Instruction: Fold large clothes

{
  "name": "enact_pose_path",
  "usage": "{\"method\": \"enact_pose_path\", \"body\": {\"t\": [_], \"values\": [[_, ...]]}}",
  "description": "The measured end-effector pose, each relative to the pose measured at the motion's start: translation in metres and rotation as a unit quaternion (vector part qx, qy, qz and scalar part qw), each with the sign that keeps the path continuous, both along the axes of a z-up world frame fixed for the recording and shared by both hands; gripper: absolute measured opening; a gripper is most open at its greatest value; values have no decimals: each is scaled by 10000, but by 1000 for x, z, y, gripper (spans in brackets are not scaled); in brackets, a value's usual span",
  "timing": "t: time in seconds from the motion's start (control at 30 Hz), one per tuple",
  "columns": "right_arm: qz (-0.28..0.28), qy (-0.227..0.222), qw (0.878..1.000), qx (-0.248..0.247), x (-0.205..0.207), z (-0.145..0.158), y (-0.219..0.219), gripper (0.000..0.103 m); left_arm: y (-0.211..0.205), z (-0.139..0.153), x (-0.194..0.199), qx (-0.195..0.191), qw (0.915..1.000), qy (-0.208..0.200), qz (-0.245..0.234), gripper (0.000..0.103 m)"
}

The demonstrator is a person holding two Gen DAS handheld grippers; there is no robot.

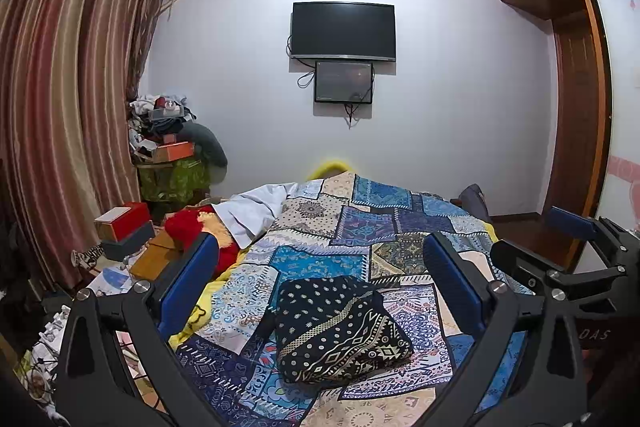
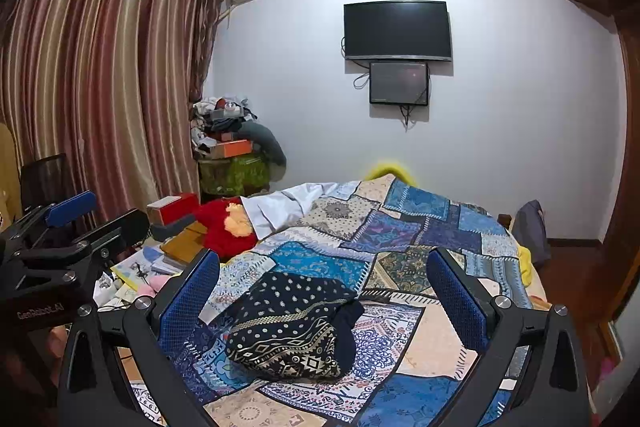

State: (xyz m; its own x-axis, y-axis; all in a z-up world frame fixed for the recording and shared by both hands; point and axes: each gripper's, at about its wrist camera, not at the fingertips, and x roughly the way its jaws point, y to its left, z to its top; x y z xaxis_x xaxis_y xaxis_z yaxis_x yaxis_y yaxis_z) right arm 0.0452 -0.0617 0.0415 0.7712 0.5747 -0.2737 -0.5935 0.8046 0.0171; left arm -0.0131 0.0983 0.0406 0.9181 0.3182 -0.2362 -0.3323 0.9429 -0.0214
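Patchwork bedspread (image 1: 312, 259) carries the dark patterned garment (image 1: 340, 327) already folded compact, while left gripper (image 1: 320, 291) and right gripper (image 2: 324, 291) hover wide and empty, so folding looks finished.

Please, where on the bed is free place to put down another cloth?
Free: patchwork bedspread beyond the folded dark garment, and to its right. Crowded: the left edge, with red plush, white cloth, boxes.
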Motion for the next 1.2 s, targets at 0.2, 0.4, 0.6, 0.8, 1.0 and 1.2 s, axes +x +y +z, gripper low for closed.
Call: {"method": "enact_pose_path", "body": {"t": [0.2, 0.4, 0.6, 0.8, 1.0, 1.2], "values": [[28, 39, 10000, 14, 2, -2, -1, 103, 0, -1, 1, 12, 10000, 3, -12, 103], [1, 34, 10000, 34, 3, -3, -4, 103, 1, 0, 1, -1, 10000, -15, -2, 103], [-42, 32, 10000, 76, 3, -3, -7, 103, 1, 2, 0, -32, 10000, -64, -17, 103], [-55, 26, 9999, 110, 3, -2, -10, 103, 1, 3, 1, -18, 10000, -77, -29, 103], [-60, 17, 9999, 136, 2, -1, -12, 103, 0, 3, 2, -28, 10000, -80, -41, 103], [-41, 48, 9999, 161, -1, 1, -12, 103, 2, 2, 4, -72, 9999, -88, -90, 103]]}}
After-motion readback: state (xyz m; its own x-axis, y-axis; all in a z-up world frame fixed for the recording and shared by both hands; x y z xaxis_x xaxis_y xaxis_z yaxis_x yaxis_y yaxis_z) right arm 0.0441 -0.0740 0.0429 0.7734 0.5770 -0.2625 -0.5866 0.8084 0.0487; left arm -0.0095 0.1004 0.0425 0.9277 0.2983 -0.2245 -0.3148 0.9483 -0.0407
